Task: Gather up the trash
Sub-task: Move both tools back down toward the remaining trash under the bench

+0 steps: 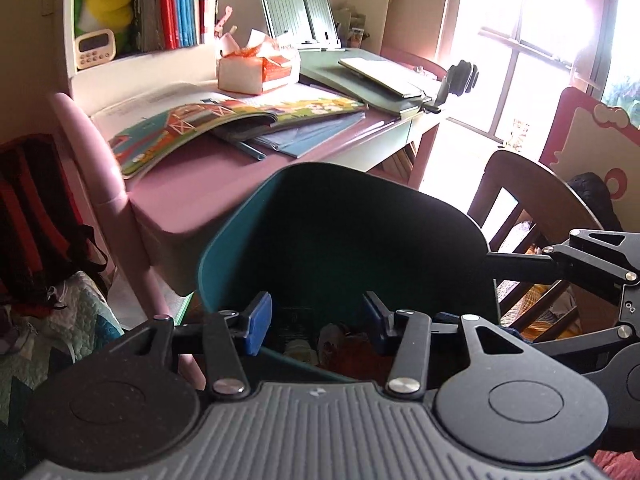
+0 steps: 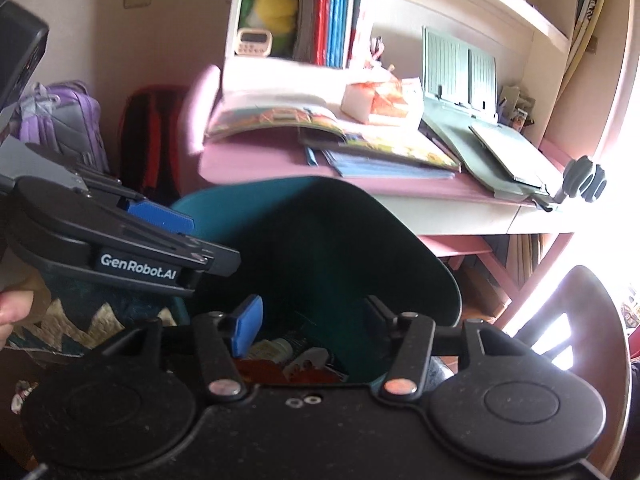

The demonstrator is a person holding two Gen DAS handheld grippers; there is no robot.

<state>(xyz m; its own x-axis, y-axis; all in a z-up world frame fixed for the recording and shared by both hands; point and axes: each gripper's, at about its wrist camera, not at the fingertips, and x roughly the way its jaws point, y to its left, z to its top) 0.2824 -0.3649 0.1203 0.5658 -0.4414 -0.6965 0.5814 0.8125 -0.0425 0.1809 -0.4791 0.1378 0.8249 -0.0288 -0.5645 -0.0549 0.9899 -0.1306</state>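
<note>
A teal trash bin [image 1: 320, 240] [image 2: 320, 240] stands open below both grippers, in front of the pink desk. Crumpled wrappers and other trash [image 1: 340, 346] [image 2: 308, 360] lie at its bottom. My left gripper [image 1: 316, 322] hangs over the bin's near rim, open, with only the bin's inside showing between its blue pads. In the right wrist view the left gripper [image 2: 160, 232] reaches in beside the bin's left rim. My right gripper [image 2: 312, 320] is open above the bin's mouth with nothing between its fingers. In the left wrist view the right gripper [image 1: 592, 264] is at the bin's right edge.
The pink desk [image 1: 192, 184] [image 2: 248, 164] behind the bin carries picture books, a tissue box [image 1: 256, 68] and a green book stand [image 1: 300, 12]. A wooden chair [image 1: 532, 184] [image 2: 592, 312] stands right. A red-black backpack [image 1: 36, 216] and a quilt lie left. A hand [image 2: 12, 312] shows at the left edge.
</note>
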